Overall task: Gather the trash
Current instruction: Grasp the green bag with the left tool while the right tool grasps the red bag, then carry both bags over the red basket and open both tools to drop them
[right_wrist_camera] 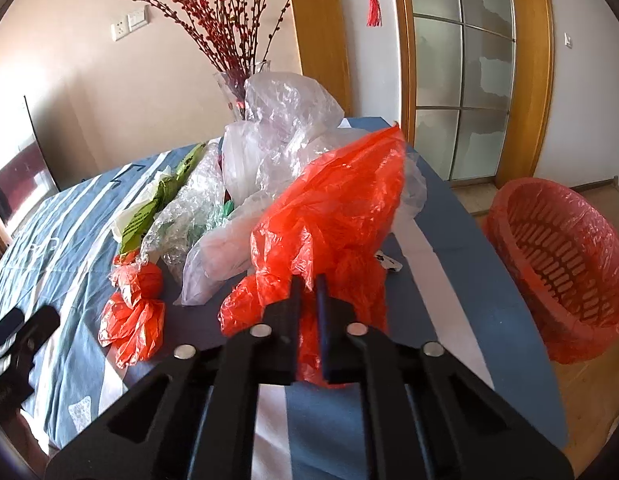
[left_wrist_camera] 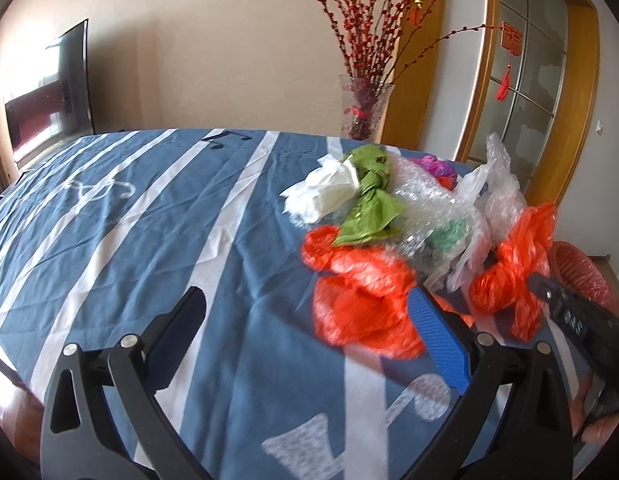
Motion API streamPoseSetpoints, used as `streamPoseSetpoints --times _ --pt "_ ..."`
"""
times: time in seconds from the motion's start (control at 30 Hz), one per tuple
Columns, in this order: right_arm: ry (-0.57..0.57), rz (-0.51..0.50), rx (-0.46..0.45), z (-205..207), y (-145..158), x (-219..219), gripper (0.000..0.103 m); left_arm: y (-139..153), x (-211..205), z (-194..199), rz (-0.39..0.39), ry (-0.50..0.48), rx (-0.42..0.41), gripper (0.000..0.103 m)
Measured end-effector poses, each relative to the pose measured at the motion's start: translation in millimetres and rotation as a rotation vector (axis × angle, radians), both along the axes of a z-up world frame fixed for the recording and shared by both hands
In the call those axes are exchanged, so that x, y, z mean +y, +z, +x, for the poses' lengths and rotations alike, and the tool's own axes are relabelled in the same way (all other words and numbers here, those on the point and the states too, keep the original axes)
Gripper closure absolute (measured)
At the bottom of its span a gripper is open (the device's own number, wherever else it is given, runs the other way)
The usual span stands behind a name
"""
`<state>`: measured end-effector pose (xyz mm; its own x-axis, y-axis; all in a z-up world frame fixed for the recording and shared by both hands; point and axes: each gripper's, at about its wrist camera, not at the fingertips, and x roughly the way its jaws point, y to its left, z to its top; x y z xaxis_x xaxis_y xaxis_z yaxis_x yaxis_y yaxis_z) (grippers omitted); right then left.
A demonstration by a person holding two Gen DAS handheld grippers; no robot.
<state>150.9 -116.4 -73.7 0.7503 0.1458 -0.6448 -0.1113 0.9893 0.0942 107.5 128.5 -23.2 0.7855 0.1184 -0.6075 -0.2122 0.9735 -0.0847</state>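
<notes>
I see the table under a blue and white striped cloth (left_wrist_camera: 157,216), its left half bare of trash. The trash heap sits along its right edge: a big orange plastic bag (right_wrist_camera: 341,216) nearest that edge, clear plastic bags (right_wrist_camera: 285,120) bunched behind it toward the far right corner, bubble wrap (left_wrist_camera: 433,204) in the middle, a green bag (left_wrist_camera: 373,196) and white crumpled paper (left_wrist_camera: 329,188) on the heap's left side. A second orange bag (left_wrist_camera: 357,292) lies nearer the front edge. Off the right edge, on the floor, stands a red basket (right_wrist_camera: 565,264) lined with orange plastic. My right gripper (right_wrist_camera: 307,284) has its jaws nearly closed, pinching the big orange plastic bag. My left gripper (left_wrist_camera: 309,320) is spread wide and holds nothing, its blue pad touching the second orange bag.
</notes>
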Motion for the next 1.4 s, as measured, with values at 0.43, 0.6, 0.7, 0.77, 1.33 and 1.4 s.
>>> streamPoseSetpoints --times 0.43,0.6,0.7,0.77,1.33,1.4 --pt "-0.047 0.005 -0.041 -26 15 -44 0.099 13 -23 87 -0.019 -0.056 0.058 0.030" --pt "-0.047 0.007 -0.044 -26 17 -50 0.099 -4 -25 118 -0.006 -0.052 0.144 0.057" --pt "-0.050 0.008 -0.047 -26 17 -54 0.099 -15 -20 126 -0.055 -0.070 0.186 0.093" --pt "-0.053 0.003 -0.054 -26 18 -58 0.099 -13 -16 124 -0.083 -0.082 0.174 0.098" --pt "-0.138 -0.012 -0.126 -33 42 -109 0.099 74 -88 77 -0.078 -0.368 -0.023 0.100" --pt "-0.157 -0.015 -0.132 -34 44 -117 0.099 82 -106 71 -0.083 -0.415 -0.035 0.100"
